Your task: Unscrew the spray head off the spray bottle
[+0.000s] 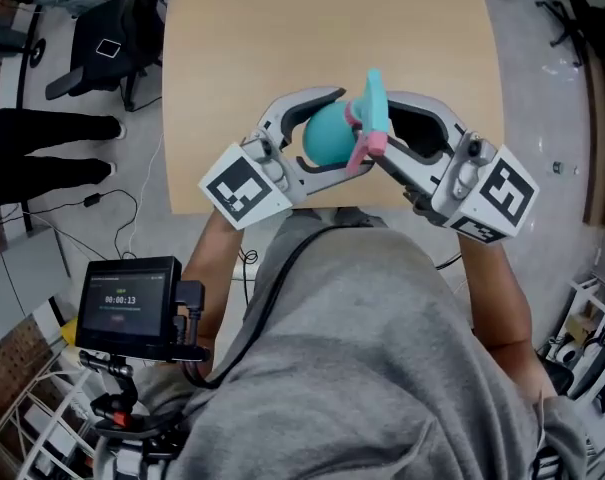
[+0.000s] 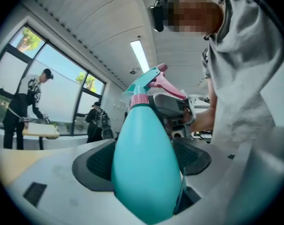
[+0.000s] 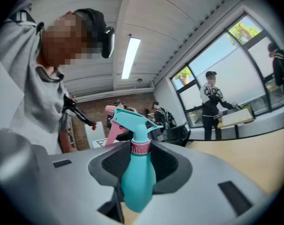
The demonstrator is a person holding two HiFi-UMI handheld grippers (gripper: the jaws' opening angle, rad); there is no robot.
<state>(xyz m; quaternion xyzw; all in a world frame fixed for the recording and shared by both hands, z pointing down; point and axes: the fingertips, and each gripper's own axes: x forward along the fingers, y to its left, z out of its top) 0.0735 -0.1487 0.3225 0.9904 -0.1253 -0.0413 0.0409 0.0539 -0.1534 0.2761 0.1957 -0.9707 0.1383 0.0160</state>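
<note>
Head view: left tool (image 1: 334, 131) clamps spray bottle (image 1: 322, 138); right tool (image 1: 383, 128) grips spray head (image 1: 374, 101).

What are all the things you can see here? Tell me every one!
bottle: 1, teal, held over the table
spray head: 1, teal with pink trigger and collar, on the bottle
table: 1, light wood, under the bottle
chair: 1, black, left of the table
screen: 1, black, lower left
people: several, mostly dark clothes, by the windows
shirt: 1, grey, on the person
left hand-held gripper: 1, white and black, gripping the bottle's body
right hand-held gripper: 1, white and black, on the spray head's collar
</note>
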